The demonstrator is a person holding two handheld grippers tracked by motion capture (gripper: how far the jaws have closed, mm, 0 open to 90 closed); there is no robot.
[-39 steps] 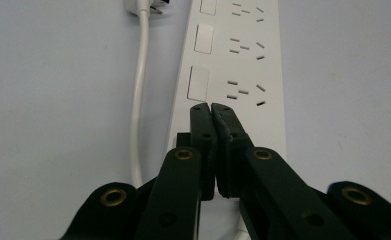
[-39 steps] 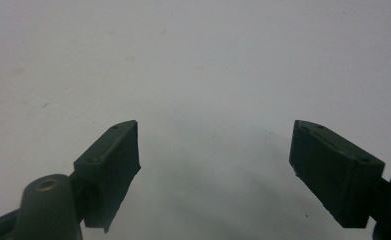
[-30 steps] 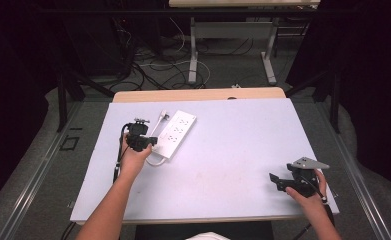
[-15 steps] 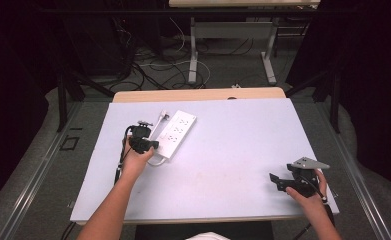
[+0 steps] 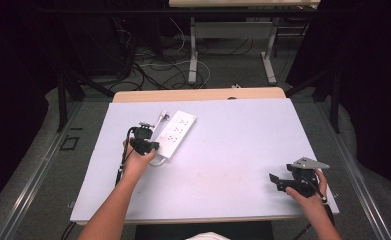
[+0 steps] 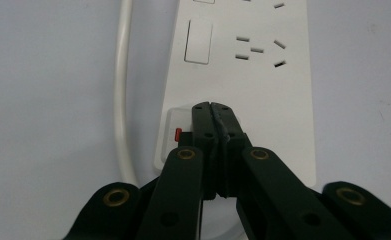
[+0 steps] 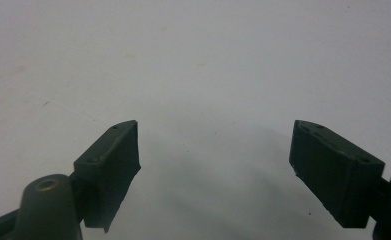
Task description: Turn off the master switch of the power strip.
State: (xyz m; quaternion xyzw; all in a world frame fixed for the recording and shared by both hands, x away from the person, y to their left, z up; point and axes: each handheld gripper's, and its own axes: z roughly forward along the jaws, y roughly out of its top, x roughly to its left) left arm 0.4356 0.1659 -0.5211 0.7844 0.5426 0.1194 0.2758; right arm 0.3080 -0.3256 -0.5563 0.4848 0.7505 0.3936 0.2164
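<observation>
L tool point(image 6: 212, 107): in my left hand, jaws pressed together, nothing between them. Tips rest on the near end of the power strip point(image 6: 263, 90), right at its rocker switch point(image 6: 179, 131); a red mark shows on the switch just left of the tips. Cannot tell whether the tips push the switch down or only touch it. In the high view the L tool point(image 5: 144, 141) sits at the near-left end of the strip, my left hand point(image 5: 135, 161) behind it, forearm coming in from the near edge.

Power strip point(image 5: 175, 133): white, long, lies flat on the surface, left of centre, toward the far side, set on a slant, near end left, far end right. Past the switch: one blank rectangular panel point(image 6: 198, 41), then socket holes point(image 6: 260, 50). White cord point(image 6: 120, 100) leaves the near end and runs along the strip's left side, touching the surface.

R tool point(image 7: 213, 165): in my right hand, jaws spread wide, nothing between them, bare surface beyond. In the high view the R tool point(image 5: 294, 178) is at the near-right corner, well apart from the strip, grey plate on top, my right hand point(image 5: 310, 192) around it.

Surface point(image 5: 243, 150): pale, flat, faint scuffs near centre.
</observation>
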